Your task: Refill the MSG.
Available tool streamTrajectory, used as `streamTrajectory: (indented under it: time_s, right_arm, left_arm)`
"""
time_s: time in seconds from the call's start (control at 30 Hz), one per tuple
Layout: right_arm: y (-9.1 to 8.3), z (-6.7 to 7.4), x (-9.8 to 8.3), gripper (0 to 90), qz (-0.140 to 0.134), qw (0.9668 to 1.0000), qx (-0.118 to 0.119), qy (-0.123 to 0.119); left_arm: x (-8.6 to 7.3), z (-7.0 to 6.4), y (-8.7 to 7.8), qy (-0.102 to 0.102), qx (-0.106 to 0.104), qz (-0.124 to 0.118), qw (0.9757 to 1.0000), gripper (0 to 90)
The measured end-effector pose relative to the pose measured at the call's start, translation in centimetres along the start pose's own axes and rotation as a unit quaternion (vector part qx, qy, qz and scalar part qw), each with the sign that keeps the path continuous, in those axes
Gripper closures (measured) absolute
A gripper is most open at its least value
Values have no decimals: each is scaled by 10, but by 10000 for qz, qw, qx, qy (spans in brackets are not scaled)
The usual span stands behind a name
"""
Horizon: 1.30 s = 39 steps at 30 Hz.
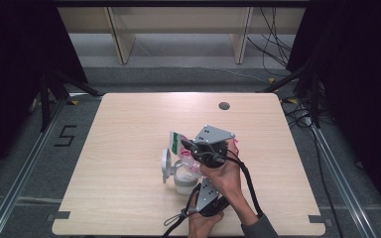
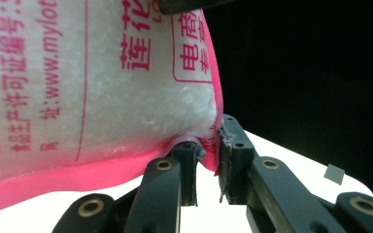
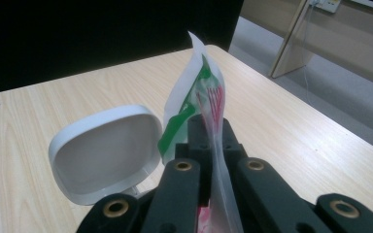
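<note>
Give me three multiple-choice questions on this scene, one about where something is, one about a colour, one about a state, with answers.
1. Where is the bag?
A. lying flat at the table's far edge
B. held above the white container
C. on the floor

2. What colour is the bag's bottom edge?
A. pink
B. blue
C. black

3. How is the container's lid?
A. shut
B. taped
C. flipped open

Answers: 1 B, the high view shows both grippers holding it over the container. 2 A, the left gripper pinches a pink seam. 3 C, the right gripper view shows the lid's inside, upright.

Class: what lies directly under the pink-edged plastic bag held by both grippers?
Under the pink-edged plastic bag of white granules stands a white container with its hinged lid open. The bag and hands cover the container's inside.
</note>
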State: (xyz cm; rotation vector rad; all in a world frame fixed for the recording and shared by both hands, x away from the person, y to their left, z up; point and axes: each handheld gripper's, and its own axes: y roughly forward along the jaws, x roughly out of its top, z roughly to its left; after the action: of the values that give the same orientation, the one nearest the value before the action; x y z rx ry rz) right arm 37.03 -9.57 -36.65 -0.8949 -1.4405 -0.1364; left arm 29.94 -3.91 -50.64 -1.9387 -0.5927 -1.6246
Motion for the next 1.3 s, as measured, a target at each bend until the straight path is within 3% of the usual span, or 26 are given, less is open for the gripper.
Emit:
streamTrajectory:
  time_s: [0.03,0.07,0.1,0.13,0.17,0.2,0.23,0.4,0.43,0.47,0.5,0.53,0.57,0.6,0.73,1.13,1.17,1.2,1.23,1.27,1.3]
  right_arm:
    - [0,0,0,899,-10,10000,-2,-22]
    - [-1,0,1,899,2,10000,3,-25]
    - [0,1,1,899,-15,10000,-5,-44]
    - [0,0,1,899,-20,10000,-8,-72]
    - [0,0,1,899,-18,10000,-6,-68]
    - [-1,1,1,899,3,10000,5,-31]
    - [0,1,0,899,6,10000,6,1]
    - [1,0,0,899,25,10000,22,42]
    - [0,1,0,899,-20,10000,1,44]
    - [0,1,1,899,-32,10000,-12,-22]
    - [-1,2,1,899,19,10000,28,12]
    - [-1,1,2,899,-17,10000,11,-38]
    - [0,2,1,899,29,10000,30,-1]
    - [1,1,0,899,-24,10000,-31,-30]
    - [0,4,3,899,-36,10000,0,-35]
    - [-1,2,3,900,-65,10000,1,-47]
    - [-2,2,3,900,-47,10000,11,-50]
    - [-2,3,3,900,-1,10000,55,-5]
    - [-2,3,3,900,-2,10000,69,1]
    - [-1,3,3,900,-32,10000,48,11]
    - [-2,3,3,900,-5,10000,61,-2]
  left_arm:
    - [0,-8,6,-557,-104,-465,9973,789]
    - [0,-9,6,-614,-129,-521,9967,789]
    - [0,-4,2,-245,-80,-216,9994,789]
    - [0,-4,2,-244,-89,-227,9994,789]
    - [0,-7,6,-508,-154,-480,9974,789]
    - [0,-3,4,-287,-127,-256,9992,789]
    - [0,-3,3,-271,-102,-194,9994,790]
    - [-1,-3,4,-265,-152,-286,9991,789]
    - [0,-6,6,-457,-165,-469,9977,790]
    - [1,-4,2,-233,-84,-214,9995,789]
    - [1,-4,2,-225,-90,-218,9995,789]
    - [0,-4,2,-236,-97,-226,9994,789]
    - [0,-7,6,-531,-181,-493,9972,788]
    - [-1,-8,8,-638,-217,-597,9959,789]
    - [0,-8,5,-593,-118,-510,9969,789]
    - [0,-9,6,-603,-143,-519,9967,789]
    - [0,-3,2,-213,-82,-196,9995,789]
    - [0,-3,2,-200,-82,-194,9996,789]
    - [0,-7,4,-467,-133,-413,9980,789]
    - [0,-9,6,-602,-150,-525,9967,789]
    - [0,-9,6,-599,-140,-509,9968,789]
